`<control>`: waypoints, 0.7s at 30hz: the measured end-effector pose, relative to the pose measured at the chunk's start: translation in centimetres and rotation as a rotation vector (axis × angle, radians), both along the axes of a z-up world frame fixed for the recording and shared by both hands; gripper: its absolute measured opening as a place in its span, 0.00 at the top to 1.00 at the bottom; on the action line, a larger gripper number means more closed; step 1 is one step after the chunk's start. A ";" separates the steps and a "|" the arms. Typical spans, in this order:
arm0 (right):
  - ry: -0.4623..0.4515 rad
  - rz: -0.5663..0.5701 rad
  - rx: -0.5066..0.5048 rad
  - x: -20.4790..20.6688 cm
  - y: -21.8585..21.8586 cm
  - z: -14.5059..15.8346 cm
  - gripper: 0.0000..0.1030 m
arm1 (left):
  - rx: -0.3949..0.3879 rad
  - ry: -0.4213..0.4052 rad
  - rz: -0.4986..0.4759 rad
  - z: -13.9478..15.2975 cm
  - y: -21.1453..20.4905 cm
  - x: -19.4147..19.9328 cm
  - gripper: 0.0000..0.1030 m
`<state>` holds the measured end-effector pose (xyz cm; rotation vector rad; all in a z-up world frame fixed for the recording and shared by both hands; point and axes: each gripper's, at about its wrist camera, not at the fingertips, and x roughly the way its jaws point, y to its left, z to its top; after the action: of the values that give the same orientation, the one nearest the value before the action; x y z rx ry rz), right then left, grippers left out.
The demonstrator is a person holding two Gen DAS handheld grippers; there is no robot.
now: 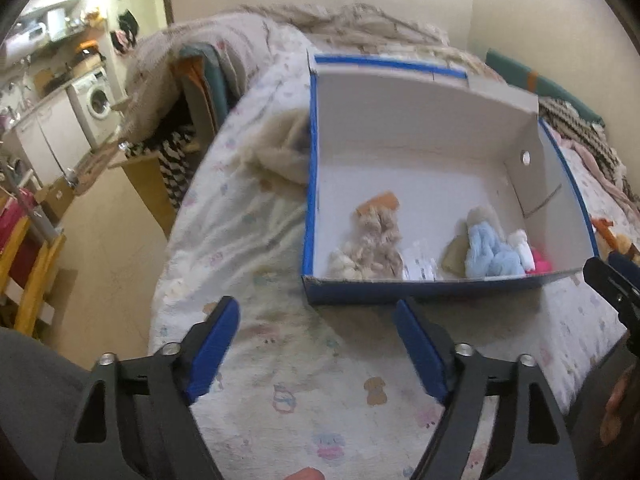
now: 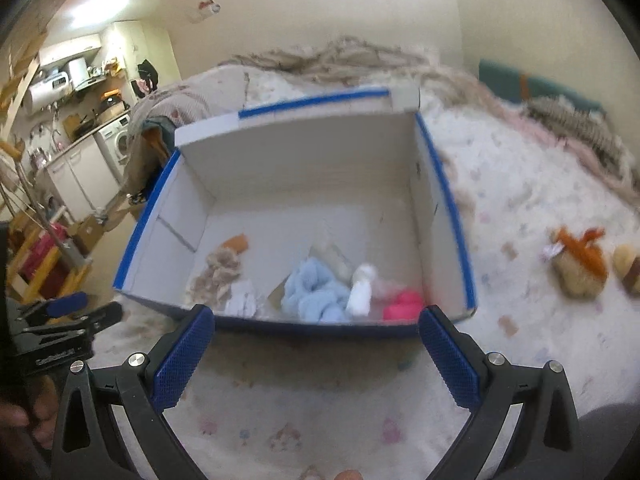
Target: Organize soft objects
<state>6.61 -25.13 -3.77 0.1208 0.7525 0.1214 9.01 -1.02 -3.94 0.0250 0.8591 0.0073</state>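
1. The brown plush toy [image 2: 580, 268] lies on the bedsheet [image 2: 520, 320], to the right of the blue box [image 2: 448, 216] and apart from it. It looks light and squashy; its thick body should give the surest hold.
2. The beige, light-blue and pink soft pieces lie inside the box, along its near wall.
3. Left gripper [image 1: 316, 344] and right gripper [image 2: 316, 356] hover before the box, angled downward, both spread wide with nothing between their jaws.

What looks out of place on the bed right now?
A brown stuffed toy with an orange ribbon lies loose on the bedsheet, right of the box, while the other soft things, like the blue one, are already inside. Nothing looks spilled or damaged.
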 end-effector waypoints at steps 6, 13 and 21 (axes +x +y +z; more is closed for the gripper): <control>-0.122 0.001 -0.048 -1.0 0.6 1.5 0.00 | -0.008 -0.193 0.021 2.4 0.5 -1.9 0.00; -0.127 0.021 -0.032 -0.8 1.0 1.5 0.00 | 0.020 -0.192 -0.002 2.3 0.0 -2.1 0.00; -0.114 0.023 -0.040 -0.5 1.4 1.1 0.00 | -0.006 -0.188 -0.013 2.3 -0.1 -1.7 0.00</control>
<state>6.13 -23.76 -2.70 0.0663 0.6426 0.1337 7.30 -1.07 -1.60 0.0242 0.6713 -0.0051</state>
